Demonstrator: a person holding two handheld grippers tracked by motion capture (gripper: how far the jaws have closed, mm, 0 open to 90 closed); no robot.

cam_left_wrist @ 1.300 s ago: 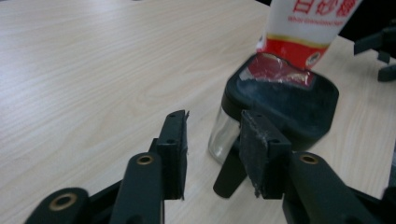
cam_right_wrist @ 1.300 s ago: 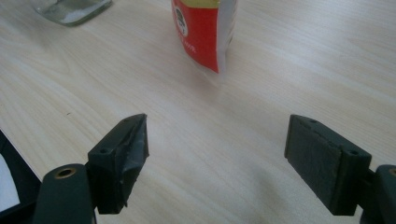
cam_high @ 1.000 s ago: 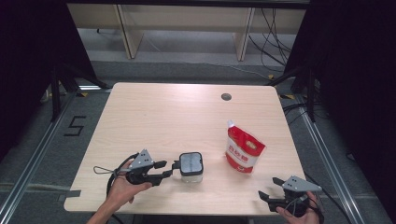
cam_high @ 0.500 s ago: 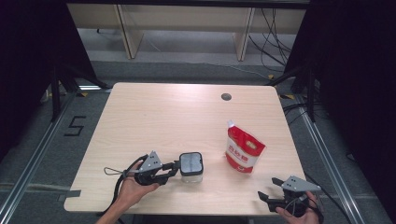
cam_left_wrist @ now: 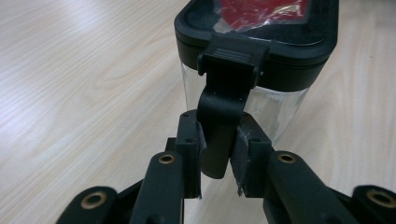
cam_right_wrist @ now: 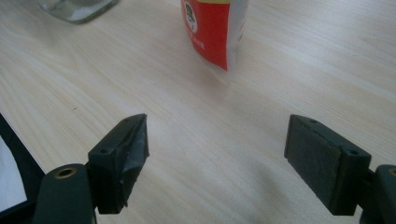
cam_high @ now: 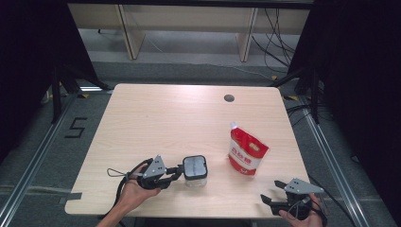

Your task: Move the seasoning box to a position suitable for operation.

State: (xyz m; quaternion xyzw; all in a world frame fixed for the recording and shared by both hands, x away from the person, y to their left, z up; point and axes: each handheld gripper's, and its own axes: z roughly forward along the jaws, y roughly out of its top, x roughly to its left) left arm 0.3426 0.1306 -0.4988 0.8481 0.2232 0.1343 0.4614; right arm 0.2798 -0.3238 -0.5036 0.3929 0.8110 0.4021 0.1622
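Note:
A clear glass jar (cam_high: 195,176) with a black lid (cam_high: 195,165) stands near the table's front edge, left of centre. My left gripper (cam_high: 178,171) lies level at the jar's left side. In the left gripper view a black latch flap (cam_left_wrist: 224,107) hangs from the lid, and my left gripper (cam_left_wrist: 218,154) has just been closing on it; both pads press on it. A red and white pouch (cam_high: 247,153) stands to the right of the jar. My right gripper (cam_high: 268,202) rests at the front right corner, its jaws wide apart (cam_right_wrist: 217,158) with nothing between them.
The light wooden table (cam_high: 179,118) has a small round hole (cam_high: 229,98) at the back right. Both forearms come in over the front edge. The pouch (cam_right_wrist: 212,28) and the jar's base (cam_right_wrist: 77,7) stand beyond my right gripper. Dark floor and shelving surround the table.
My left gripper has moved a little to the right, up to the jar, and its jaws have come together on the lid's latch. My right gripper has kept still.

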